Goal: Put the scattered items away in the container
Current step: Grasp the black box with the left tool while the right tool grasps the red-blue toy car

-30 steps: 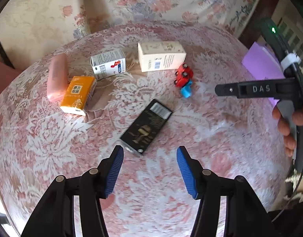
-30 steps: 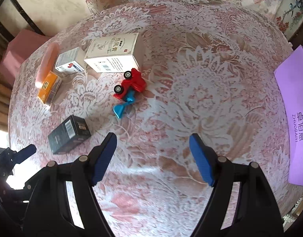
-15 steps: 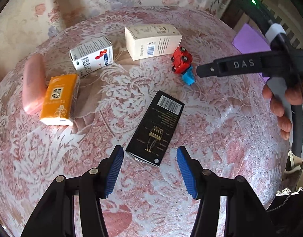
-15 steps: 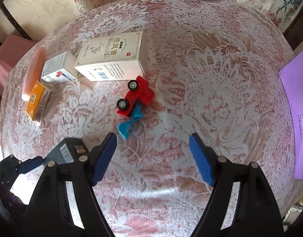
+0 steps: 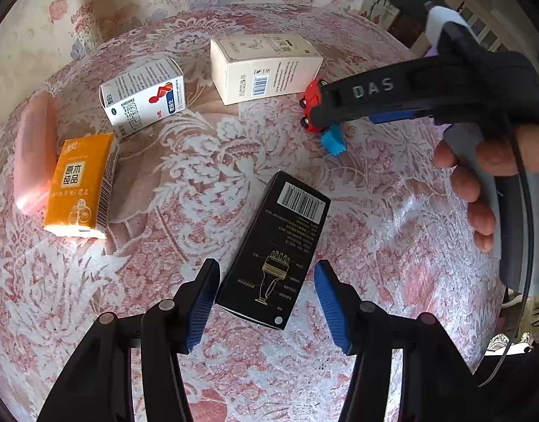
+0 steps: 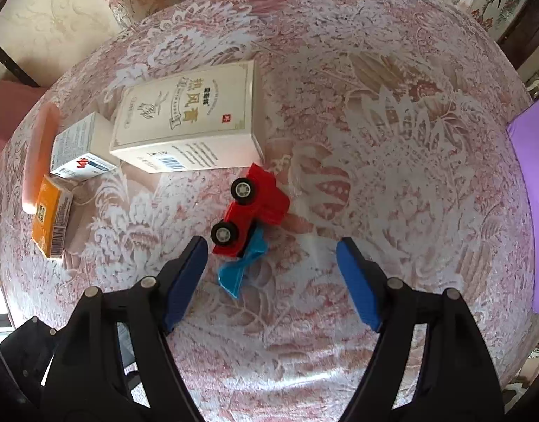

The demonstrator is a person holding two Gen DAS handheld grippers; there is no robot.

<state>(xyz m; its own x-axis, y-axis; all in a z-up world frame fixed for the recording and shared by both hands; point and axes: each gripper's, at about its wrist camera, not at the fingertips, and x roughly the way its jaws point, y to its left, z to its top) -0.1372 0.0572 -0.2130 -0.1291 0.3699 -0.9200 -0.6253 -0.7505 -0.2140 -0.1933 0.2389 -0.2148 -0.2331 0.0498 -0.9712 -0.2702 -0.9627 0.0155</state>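
A black box (image 5: 276, 242) with a barcode lies flat on the lace tablecloth, its near end between the blue pads of my open left gripper (image 5: 265, 299). Further back lie an orange tissue pack (image 5: 79, 183), a white and blue box (image 5: 142, 96) and a cream box (image 5: 265, 68). A red and blue toy truck (image 6: 251, 218) lies on its side just ahead of my open right gripper (image 6: 273, 277), close to its left finger. In the left wrist view the right gripper's arm partly hides the toy truck (image 5: 311, 102). The cream box (image 6: 188, 123) stands behind the truck.
A pink oblong object (image 5: 33, 147) lies at the table's far left. A purple container (image 6: 533, 193) sits at the right edge of the table. A hand (image 5: 480, 183) holds the right gripper's handle. Floral fabric hangs behind the round table.
Both grippers moved forward and lower. The black box now lies between the left fingers, and the toy truck is much nearer to the right fingers. Both stayed open.
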